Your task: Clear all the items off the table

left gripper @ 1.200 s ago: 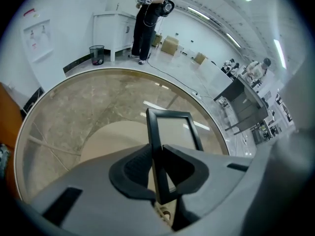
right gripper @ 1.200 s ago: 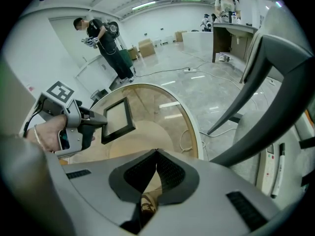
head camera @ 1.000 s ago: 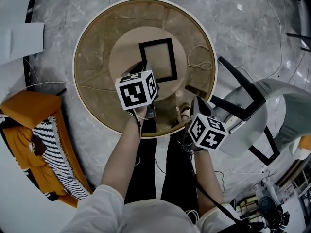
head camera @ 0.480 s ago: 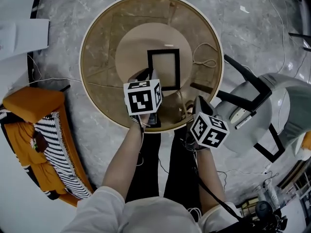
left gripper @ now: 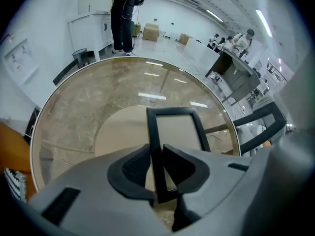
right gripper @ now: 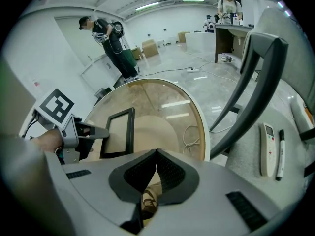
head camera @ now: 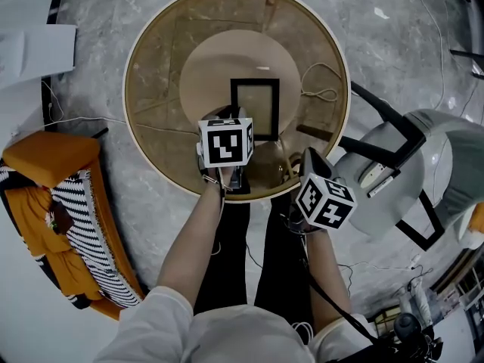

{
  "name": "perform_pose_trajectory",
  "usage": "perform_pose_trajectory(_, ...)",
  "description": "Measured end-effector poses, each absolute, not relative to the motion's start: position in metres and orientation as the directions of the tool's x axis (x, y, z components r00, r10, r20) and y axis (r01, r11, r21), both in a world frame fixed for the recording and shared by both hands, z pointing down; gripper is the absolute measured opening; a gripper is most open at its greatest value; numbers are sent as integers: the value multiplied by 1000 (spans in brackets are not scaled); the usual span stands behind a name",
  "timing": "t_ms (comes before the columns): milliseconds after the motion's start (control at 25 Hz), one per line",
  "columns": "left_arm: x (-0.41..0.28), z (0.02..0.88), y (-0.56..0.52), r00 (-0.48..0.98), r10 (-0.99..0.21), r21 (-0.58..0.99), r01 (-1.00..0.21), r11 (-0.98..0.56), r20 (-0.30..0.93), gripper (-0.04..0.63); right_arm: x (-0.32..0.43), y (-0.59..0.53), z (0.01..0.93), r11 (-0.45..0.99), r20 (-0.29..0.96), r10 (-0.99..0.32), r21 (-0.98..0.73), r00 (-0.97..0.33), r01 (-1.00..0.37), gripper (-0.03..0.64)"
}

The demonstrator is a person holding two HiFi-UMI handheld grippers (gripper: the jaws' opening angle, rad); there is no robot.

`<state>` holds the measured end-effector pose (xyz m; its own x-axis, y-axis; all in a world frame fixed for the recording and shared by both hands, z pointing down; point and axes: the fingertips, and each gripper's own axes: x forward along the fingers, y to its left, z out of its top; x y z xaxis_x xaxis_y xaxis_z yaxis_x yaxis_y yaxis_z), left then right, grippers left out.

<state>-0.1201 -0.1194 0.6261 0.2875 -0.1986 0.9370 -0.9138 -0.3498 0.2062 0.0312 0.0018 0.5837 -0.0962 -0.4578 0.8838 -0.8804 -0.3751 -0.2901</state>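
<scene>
A black picture frame (head camera: 255, 82) lies over the middle of the round glass table (head camera: 151, 36). My left gripper (head camera: 229, 114) is at the frame's near left corner. In the left gripper view the frame's (left gripper: 174, 129) left bar runs between the pads of that gripper (left gripper: 156, 151). The pads still touch the bar while the jaws are opening. A white cord loop (head camera: 318, 89) lies on the table's right side. My right gripper (head camera: 308, 157) hovers at the near right rim, shut (right gripper: 156, 154) with nothing between its pads.
A black-framed chair with a pale seat (head camera: 393, 165) stands right of the table. A remote (right gripper: 267, 149) and a pen (right gripper: 280, 154) lie on that seat. Orange and striped fabric (head camera: 53, 203) lies on the floor at the left. People stand far off.
The frame was tilted and looked larger; it now sits straight and lower over the table. My left gripper has shifted a little to the right with it. The right gripper has hardly moved.
</scene>
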Motion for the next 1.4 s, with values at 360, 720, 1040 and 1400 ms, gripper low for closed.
perform_pose_trajectory(360, -117, 625, -128, 382, -134, 331, -896, -297, 914, 85, 36, -5, 586, -386, 882, -462, -292, -91, -875, 25)
perform_pose_trajectory(720, -122, 619, -115, 393, -167, 336, -896, -290, 904, 72, 34, 3, 586, -402, 882, -463, -292, -82, -868, 25)
perform_pose_trajectory(1040, -115, 586, -96, 413, -214, 301, -860, -412, 885, 72, 35, 15, 574, -439, 870, -491, -295, -49, -849, 25)
perform_pose_trajectory(1400, -78, 559, -46, 454, -135, 324, -785, -529, 881, 72, 61, 66, 553, -557, 862, -505, -292, 38, -778, 25)
